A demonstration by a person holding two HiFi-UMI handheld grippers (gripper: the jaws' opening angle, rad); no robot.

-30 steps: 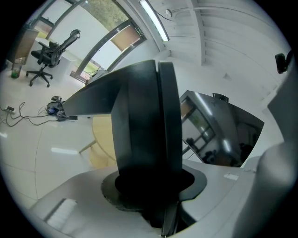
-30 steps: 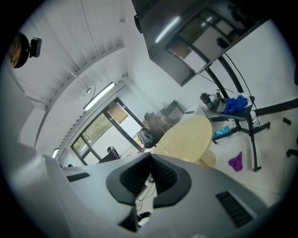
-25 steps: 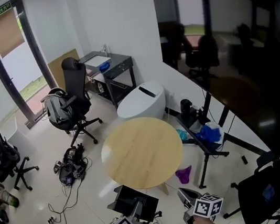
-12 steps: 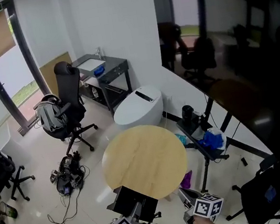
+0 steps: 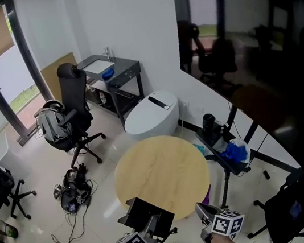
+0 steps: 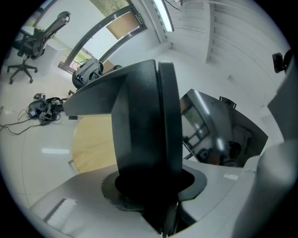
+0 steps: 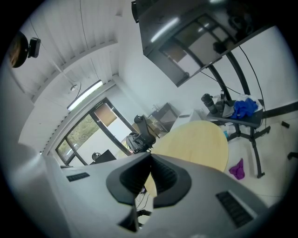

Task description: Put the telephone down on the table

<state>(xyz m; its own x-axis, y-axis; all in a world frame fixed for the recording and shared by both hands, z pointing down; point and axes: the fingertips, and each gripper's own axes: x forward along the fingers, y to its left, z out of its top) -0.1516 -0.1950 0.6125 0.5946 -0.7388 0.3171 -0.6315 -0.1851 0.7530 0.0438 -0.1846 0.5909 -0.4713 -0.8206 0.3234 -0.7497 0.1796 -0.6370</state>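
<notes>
A round, light wooden table (image 5: pixel 160 171) stands just ahead in the head view. My left gripper (image 5: pixel 151 226) is shut on a black telephone (image 5: pixel 146 214), a flat dark slab that overlaps the table's near edge from this angle. In the left gripper view the telephone (image 6: pixel 144 125) stands upright between the jaws and fills the middle, with the table (image 6: pixel 93 144) behind it. My right gripper (image 5: pixel 204 213) hangs to the right of the left one, near the table's front edge. Its jaws (image 7: pixel 150 158) are shut with nothing between them, and the table (image 7: pixel 195 142) lies beyond.
A black office chair with a backpack (image 5: pixel 72 111) stands at the far left. Behind the table are a white rounded unit (image 5: pixel 151 115) and a dark desk (image 5: pixel 115 72). A stand with blue cloth (image 5: pixel 229 154) is at the right; cables (image 5: pixel 71 189) lie on the floor at the left.
Both grippers have moved forward toward the table. The telephone, which was short of the table, now overlaps its near edge. Neither grip has changed.
</notes>
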